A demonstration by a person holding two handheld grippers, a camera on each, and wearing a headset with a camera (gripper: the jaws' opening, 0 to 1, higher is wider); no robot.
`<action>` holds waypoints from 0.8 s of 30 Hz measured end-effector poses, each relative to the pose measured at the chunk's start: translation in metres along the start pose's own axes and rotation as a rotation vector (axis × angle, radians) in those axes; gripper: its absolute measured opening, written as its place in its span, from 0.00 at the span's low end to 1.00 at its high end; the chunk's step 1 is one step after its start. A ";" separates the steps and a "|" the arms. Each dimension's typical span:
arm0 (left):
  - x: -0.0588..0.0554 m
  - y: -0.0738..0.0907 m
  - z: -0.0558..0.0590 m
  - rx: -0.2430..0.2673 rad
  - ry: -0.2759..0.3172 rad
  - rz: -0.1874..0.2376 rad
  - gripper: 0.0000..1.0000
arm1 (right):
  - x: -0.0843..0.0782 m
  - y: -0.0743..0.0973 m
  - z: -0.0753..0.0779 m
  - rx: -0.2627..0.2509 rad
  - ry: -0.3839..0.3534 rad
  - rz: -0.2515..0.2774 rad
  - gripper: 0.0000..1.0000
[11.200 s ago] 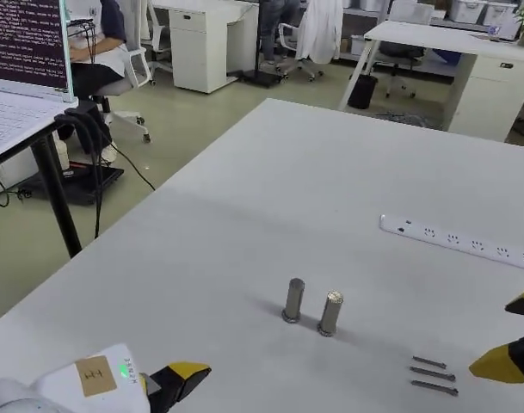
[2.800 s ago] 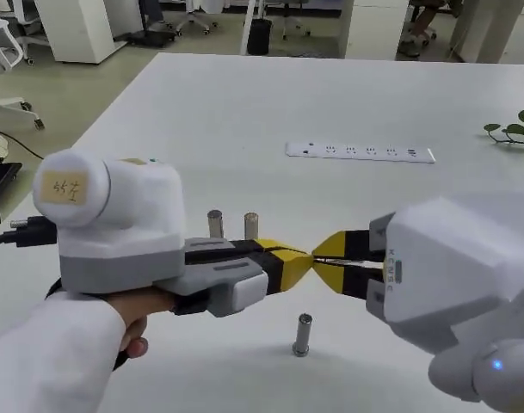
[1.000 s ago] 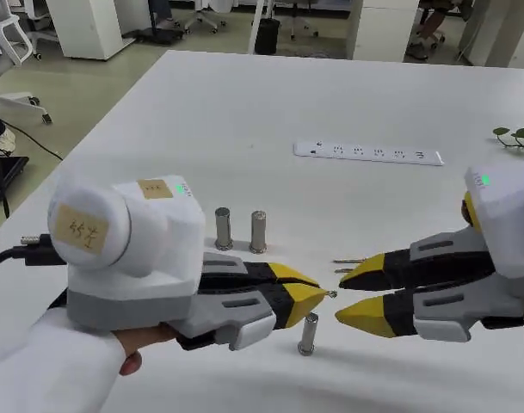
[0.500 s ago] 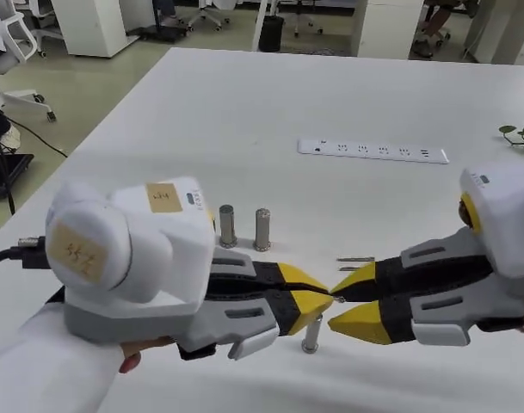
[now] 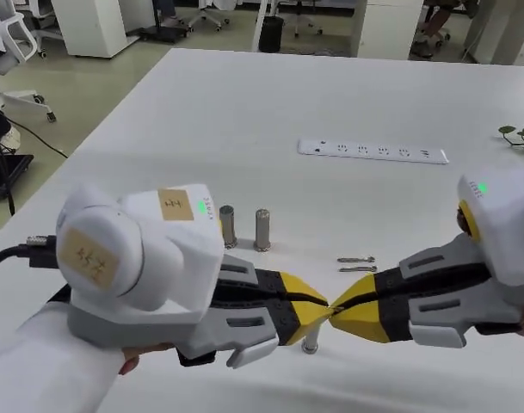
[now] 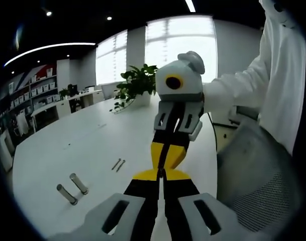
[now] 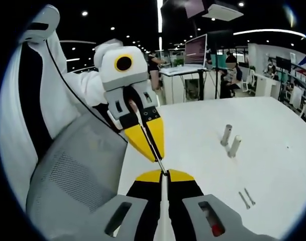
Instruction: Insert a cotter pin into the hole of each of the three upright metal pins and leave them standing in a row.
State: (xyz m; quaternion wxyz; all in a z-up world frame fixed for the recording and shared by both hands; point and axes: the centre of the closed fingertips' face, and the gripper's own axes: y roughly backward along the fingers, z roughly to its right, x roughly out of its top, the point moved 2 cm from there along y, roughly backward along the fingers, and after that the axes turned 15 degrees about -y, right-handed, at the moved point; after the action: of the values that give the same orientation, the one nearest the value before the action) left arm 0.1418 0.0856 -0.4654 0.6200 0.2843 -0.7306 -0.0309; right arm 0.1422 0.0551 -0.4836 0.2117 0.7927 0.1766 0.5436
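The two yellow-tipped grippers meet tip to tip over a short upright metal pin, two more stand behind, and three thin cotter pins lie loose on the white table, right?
Two thin metal cotter pins lie loose on the white table, not three; the head view shows it. The rest holds: left gripper and right gripper meet over a short upright metal pin, two more pins behind.

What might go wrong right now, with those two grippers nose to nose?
The thin cotter pin sits tip to tip between the left gripper and the right gripper in mid-air, so it may slip and drop. The metal pin seems to stand just below them, so a small dip could topple it.
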 end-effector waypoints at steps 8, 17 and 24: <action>-0.005 -0.001 0.006 -0.028 -0.004 -0.018 0.00 | -0.004 0.003 -0.002 0.004 0.006 -0.033 0.00; -0.012 -0.003 0.012 -0.033 0.045 -0.028 0.00 | -0.008 0.003 -0.006 0.008 0.003 -0.053 0.00; -0.012 -0.002 0.006 -0.009 0.039 -0.021 0.01 | -0.006 0.003 -0.006 -0.001 -0.019 -0.033 0.00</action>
State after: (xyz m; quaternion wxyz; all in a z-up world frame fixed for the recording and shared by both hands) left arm 0.1378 0.0876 -0.4779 0.6349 0.2899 -0.7152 -0.0353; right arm 0.1349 0.0504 -0.4850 0.2229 0.7946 0.1875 0.5328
